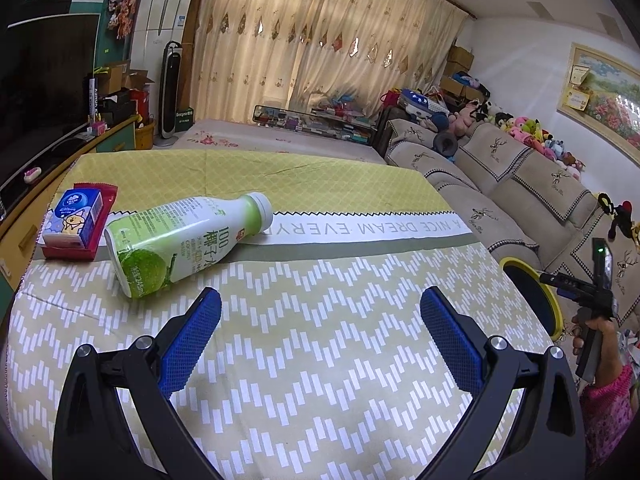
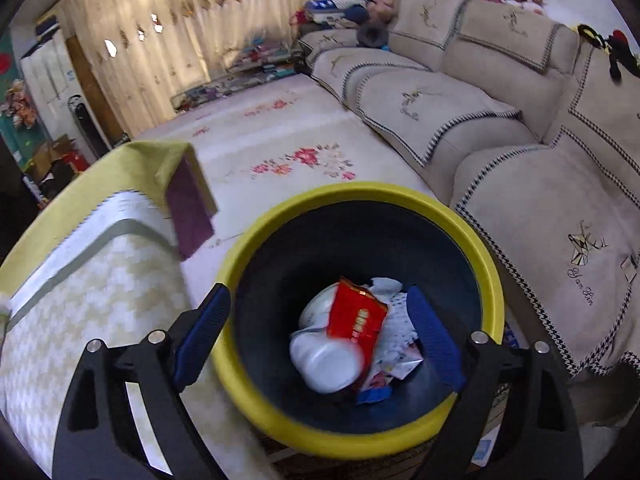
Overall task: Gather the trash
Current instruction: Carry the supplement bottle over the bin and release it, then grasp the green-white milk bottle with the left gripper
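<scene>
We hover our right gripper (image 2: 318, 330) over the yellow-rimmed bin (image 2: 490, 276), jaws spread wide, nothing between them; a red wrapper (image 2: 354, 318) and white bottle (image 2: 326, 366) lie inside the bin. Our left gripper (image 1: 320, 320) gapes empty above the table (image 1: 320, 380), the green bottle (image 1: 180, 242) on its side well away from the bin.

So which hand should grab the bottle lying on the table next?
Probably the left. The left gripper is open over the table, with the bottle just ahead of its left finger. The right gripper is open above the bin, away from the table.
</scene>
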A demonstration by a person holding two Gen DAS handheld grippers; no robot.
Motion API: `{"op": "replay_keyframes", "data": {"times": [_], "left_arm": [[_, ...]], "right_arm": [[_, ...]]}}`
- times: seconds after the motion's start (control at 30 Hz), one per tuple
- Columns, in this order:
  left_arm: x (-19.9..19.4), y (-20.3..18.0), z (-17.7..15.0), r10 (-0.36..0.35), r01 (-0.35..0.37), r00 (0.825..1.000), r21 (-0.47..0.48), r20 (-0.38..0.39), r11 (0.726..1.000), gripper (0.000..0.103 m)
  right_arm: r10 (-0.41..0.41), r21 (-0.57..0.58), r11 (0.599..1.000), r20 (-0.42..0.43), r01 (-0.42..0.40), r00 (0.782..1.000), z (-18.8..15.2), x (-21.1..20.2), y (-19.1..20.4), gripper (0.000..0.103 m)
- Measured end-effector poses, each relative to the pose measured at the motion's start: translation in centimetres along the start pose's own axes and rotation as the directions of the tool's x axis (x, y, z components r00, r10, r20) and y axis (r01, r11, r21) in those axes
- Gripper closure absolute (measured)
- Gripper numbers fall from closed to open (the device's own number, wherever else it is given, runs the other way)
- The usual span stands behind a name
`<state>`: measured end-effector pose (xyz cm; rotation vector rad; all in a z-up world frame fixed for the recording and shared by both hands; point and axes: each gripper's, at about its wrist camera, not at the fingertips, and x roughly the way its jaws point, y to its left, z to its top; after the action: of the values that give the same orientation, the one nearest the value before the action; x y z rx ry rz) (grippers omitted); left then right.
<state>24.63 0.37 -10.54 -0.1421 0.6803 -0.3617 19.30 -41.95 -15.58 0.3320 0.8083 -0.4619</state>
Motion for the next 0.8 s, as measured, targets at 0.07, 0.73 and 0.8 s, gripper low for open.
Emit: {"op": "replay_keyframes", "data": {"times": [0.07,0.73,0.8], "left_arm": [[0.2,-0.1,0.0,-0.006,0.006,1.000,0.001,-0.006,1.000,0.005],[4.9,4.6,6.9,0.104,-0.032,0.980,0.380,-0.172,0.925,0.005],[6.2,5.1,6.9,0.123,-0.033,0.973,0.407,-0.197,0.913,0.005]], "right_arm": [[0.042,-0.023,0.999,0.041,-0.041,0.998,-0.9,-1.8,1.8,0.017],[0.163,-0.235,0.962,0.082,-0.140,0.983,-5.2,-4.6,11.2,0.014],[0.159,-0.234,0.962,0.074,-0.138,0.984,-5.2,-4.4,11.3,0.014]]}}
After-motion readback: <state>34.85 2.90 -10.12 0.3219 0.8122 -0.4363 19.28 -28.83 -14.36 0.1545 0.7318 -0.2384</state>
